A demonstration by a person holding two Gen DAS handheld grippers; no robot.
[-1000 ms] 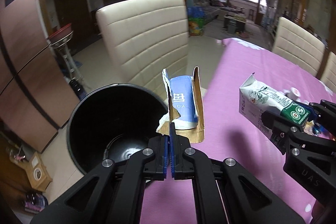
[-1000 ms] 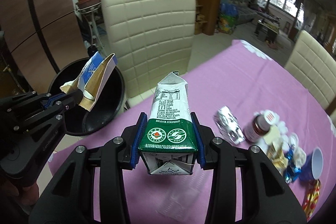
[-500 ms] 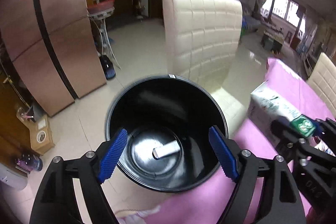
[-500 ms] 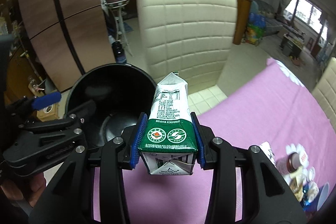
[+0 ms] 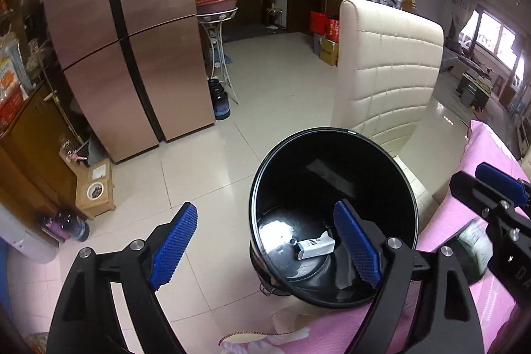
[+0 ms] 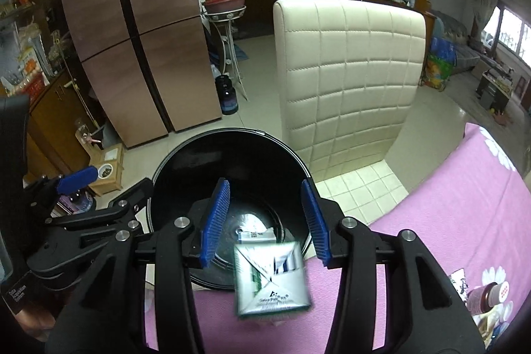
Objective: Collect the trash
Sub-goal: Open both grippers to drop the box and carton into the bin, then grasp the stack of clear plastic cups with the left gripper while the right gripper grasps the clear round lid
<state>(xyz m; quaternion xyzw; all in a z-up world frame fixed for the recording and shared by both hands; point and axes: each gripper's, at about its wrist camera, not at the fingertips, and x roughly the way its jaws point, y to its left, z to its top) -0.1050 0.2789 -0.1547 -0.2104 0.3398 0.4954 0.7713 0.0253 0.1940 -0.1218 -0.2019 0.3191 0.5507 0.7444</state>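
A black round trash bin stands on the floor by the table's edge; it also shows in the right wrist view. A torn blue and white carton lies on its bottom. My left gripper is open and empty over the bin's left rim. My right gripper is open; a green and white milk carton is blurred, loose below its jaws, in front of the bin. The right gripper also shows in the left wrist view.
A cream padded chair stands right behind the bin. The table has a pink cloth; a brown bottle and wrappers lie at its right. A copper fridge and a small wooden box are to the left.
My left gripper opened and dropped the torn carton into the bin. My right gripper carried the milk carton over the bin and opened; the carton has left its jaws.
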